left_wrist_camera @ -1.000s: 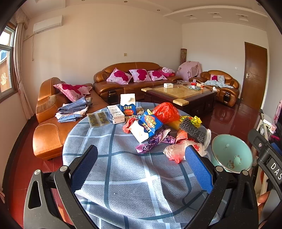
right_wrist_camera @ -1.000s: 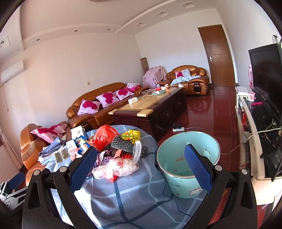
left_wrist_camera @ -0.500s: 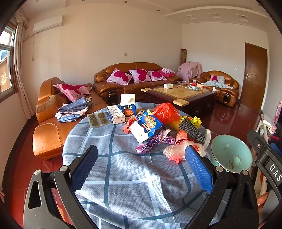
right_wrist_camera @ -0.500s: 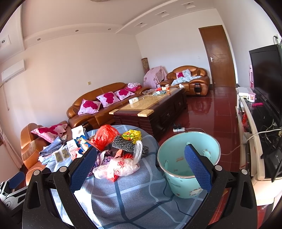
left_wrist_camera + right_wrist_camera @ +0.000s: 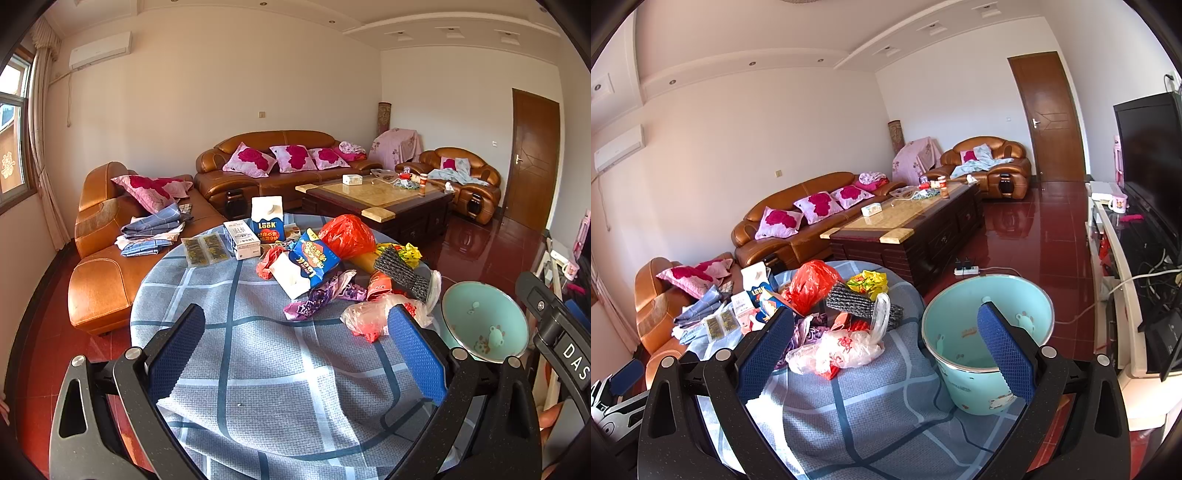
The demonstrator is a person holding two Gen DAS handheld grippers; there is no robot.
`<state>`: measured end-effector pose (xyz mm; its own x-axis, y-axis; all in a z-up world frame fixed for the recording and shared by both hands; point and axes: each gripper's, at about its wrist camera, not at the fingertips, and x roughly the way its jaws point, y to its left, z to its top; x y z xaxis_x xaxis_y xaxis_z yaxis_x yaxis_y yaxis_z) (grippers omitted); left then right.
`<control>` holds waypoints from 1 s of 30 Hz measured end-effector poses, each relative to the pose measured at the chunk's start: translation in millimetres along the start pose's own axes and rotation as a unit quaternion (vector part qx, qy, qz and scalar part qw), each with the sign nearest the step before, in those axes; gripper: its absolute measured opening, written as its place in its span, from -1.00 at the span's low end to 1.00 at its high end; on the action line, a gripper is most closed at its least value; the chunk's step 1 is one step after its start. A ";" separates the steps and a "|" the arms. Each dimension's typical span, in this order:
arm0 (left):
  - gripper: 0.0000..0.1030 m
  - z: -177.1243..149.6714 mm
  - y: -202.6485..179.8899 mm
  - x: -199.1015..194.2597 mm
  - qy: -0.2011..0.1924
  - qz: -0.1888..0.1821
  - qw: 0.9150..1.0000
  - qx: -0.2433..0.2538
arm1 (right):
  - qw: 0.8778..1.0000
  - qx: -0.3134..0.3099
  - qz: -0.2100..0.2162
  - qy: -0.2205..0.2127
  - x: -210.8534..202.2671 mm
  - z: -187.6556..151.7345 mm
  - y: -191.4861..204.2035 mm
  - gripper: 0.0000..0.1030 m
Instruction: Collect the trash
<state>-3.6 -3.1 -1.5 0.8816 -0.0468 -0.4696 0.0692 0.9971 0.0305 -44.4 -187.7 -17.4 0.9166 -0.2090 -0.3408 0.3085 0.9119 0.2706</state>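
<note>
Nothing has shifted much since a second ago; both views read nearly unchanged, the right one drifted only a hair.

Left wrist view: my left tool (image 5: 295, 354) hovers wide, holding nothing, over the near bare stretch of the counter (image 5: 258, 369) with its blue check cloth. Trash sits in a heap toward the far right part of the round top. Blue snack box (image 5: 308, 260) lies tipped, long axis running near-left to far-right. Black mesh roll (image 5: 400, 272) lies flat, axis far-left to near-right. Clear plastic bag (image 5: 373, 314) is nearest, just past the right fingertip. Open cloth lies between tool and heap.

Right wrist view: my right tool (image 5: 884, 350) is also wide and holding nothing. The clear plastic bag (image 5: 846, 349) sits between its fingers, slightly beyond them. Teal bucket (image 5: 986, 332) stands upright, mouth up, just beside the counter's right edge (image 5: 916, 306). Red bag (image 5: 812, 282) is bunched behind the heap.
</note>
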 end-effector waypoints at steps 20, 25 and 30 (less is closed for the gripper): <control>0.89 -18.1 15.2 29.5 0.038 -0.012 0.999 -0.005 | 0.999 0.021 0.000 0.041 25.1 -11.4 -12.6 0.84; 0.89 -32.1 38.7 64.4 0.075 0.016 0.997 -0.015 | 0.997 0.009 0.001 0.075 49.5 -23.0 -15.6 0.56; 0.89 -41.4 59.8 90.9 0.087 0.031 0.995 -0.031 | 0.993 0.012 0.012 0.114 82.6 -35.2 -17.2 0.56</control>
<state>61.3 54.7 -78.9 0.7884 0.0199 -0.6148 -0.0160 0.9998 0.0119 17.1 -208.3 -82.0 0.8430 -0.0996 -0.5287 0.2960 0.9064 0.3013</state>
